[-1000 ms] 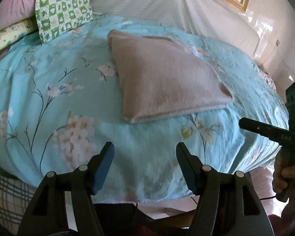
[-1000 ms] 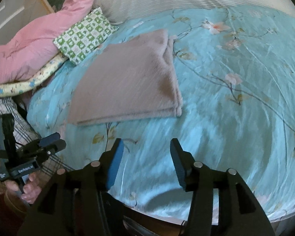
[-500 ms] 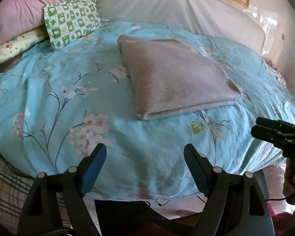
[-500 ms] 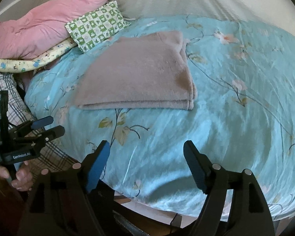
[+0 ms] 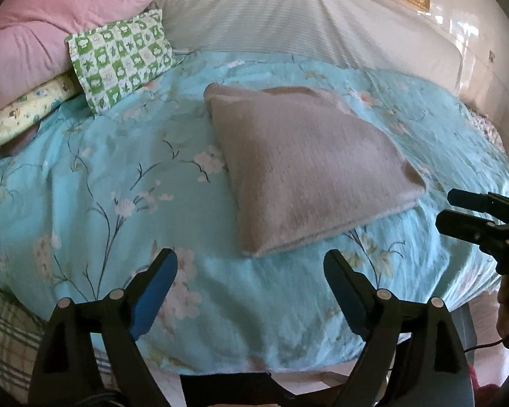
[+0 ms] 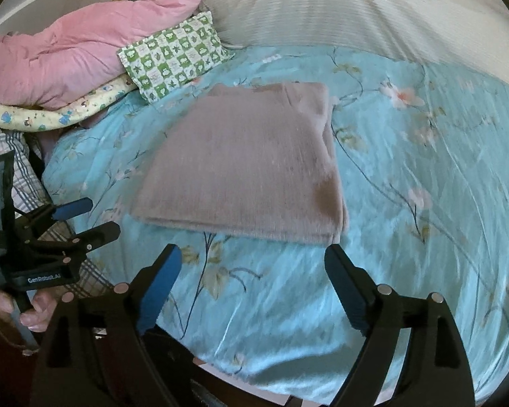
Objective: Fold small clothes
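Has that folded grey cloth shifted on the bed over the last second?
No. The grey cloth keeps its place beside the green checked pillow; only the cameras moved.

Ahead of the left gripper point(image 5: 249, 268), w/ 2 black fingers & blue pads point(image 5: 154, 291): plain taupe-grey folded garment point(image 5: 308, 173) on turquoise bedspread point(image 5: 95, 183) w/ pale pink blossoms & dark twigs. Further ahead, to its left: green-white checked pillow point(image 5: 120, 59), pink quilt point(image 5: 34, 34), yellow cartoon-print cloth point(image 5: 23, 115).

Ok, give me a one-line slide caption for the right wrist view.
Open right tool above the floral bedspread, facing a folded beige garment; open left tool at the bed's edge.
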`<state>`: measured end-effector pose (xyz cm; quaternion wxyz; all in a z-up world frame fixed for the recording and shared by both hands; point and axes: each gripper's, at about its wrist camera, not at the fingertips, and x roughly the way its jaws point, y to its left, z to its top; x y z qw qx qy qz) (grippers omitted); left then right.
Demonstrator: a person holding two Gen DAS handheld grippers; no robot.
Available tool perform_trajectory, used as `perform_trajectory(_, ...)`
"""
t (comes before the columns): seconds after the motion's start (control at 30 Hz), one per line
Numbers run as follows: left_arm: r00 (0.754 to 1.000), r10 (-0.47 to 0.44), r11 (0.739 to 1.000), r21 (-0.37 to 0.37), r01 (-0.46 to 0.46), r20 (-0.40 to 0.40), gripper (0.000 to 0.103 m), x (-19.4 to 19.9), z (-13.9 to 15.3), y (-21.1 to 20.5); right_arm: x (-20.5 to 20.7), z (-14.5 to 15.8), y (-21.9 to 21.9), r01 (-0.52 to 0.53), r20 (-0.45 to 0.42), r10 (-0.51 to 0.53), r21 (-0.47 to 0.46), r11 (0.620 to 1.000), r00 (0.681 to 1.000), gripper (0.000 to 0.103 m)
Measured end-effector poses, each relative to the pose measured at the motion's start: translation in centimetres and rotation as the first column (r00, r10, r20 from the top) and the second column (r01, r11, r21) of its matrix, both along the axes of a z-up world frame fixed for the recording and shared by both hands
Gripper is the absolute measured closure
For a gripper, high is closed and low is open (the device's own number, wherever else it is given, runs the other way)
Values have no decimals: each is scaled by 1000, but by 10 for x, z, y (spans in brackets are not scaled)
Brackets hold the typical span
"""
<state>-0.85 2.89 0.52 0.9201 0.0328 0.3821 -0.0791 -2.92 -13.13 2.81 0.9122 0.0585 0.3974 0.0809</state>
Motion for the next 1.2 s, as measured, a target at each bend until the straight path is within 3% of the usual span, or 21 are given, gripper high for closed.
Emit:
perform_trajectory(0.13, 1000, 4, 1000, -8, -4, -5, 12, 11, 3, -1, 16, 2, 1, -14, -17, 14, 2, 1000, 1000, 16)
perform_trajectory(0.47, 1000, -5, 999, 51, 5, -1, 10, 43, 9, -11, 52, -2, -4, 1, -71, 4, 62, 998, 997, 15)
perform_trajectory(1.2, 1000, 26, 999, -19, -26, -11, 9, 68, 8, -10, 78, -8, -14, 20, -41, -16, 105, 994, 999, 15)
